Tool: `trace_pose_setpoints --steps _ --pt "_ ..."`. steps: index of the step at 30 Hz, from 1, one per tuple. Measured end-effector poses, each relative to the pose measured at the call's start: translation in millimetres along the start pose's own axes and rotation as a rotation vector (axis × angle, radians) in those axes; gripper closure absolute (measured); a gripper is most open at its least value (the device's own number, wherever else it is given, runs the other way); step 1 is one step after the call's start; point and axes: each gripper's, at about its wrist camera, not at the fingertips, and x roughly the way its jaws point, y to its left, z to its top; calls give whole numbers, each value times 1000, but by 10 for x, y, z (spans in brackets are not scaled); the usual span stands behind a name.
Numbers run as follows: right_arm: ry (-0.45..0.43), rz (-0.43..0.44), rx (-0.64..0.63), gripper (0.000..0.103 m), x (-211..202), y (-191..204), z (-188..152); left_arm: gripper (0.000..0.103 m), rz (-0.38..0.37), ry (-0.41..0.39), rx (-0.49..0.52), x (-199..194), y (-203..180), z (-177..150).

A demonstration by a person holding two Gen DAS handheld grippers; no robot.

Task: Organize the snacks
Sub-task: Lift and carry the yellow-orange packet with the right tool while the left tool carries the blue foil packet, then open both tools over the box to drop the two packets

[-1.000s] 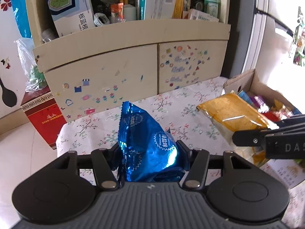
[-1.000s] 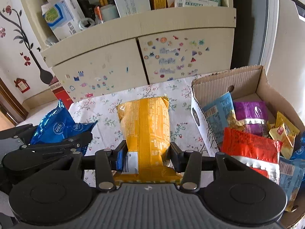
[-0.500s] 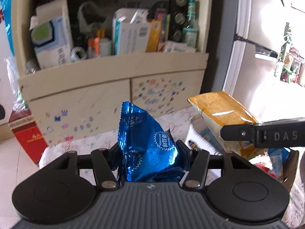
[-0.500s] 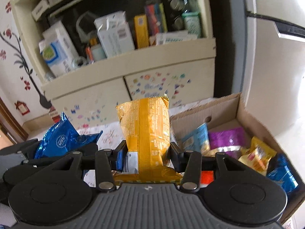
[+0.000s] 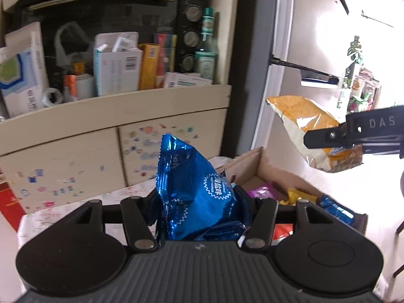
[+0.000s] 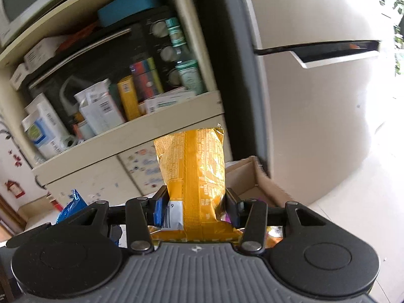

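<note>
The left tongs [image 5: 199,209] are clamped on a blue snack bag [image 5: 194,189], which stands upright between the two fingers, its crimped top edge well above them. The right tongs [image 6: 195,205] grip a yellow snack bag [image 6: 193,174] at its lower part, the bag rising straight up from between the fingers. In the left wrist view the yellow bag hangs in the air to the right, above the cardboard box [image 5: 255,159].

Compared with a second ago, both bags have been lifted off the flowered table [image 5: 75,209] and carried toward the box — the table now shows only at the lower left, and the shelf [image 5: 121,106] and the refrigerator [image 6: 315,126] fill more of both views. The grip on each bag is unchanged.

The blue bag is shiny foil, creased, with a round white-toothed seal on its face. The yellow bag is puffed, printed with dense small text, with a white barcode patch near the left finger. Inside the box lie purple, yellow, red and blue packets [image 5: 262,192].
</note>
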Motion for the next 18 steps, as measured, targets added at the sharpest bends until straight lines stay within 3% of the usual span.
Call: trace_pose_setpoints --steps 18 --pt "48 -112 141 50 15 -305 -49 45 -98 7 21 658 -498 106"
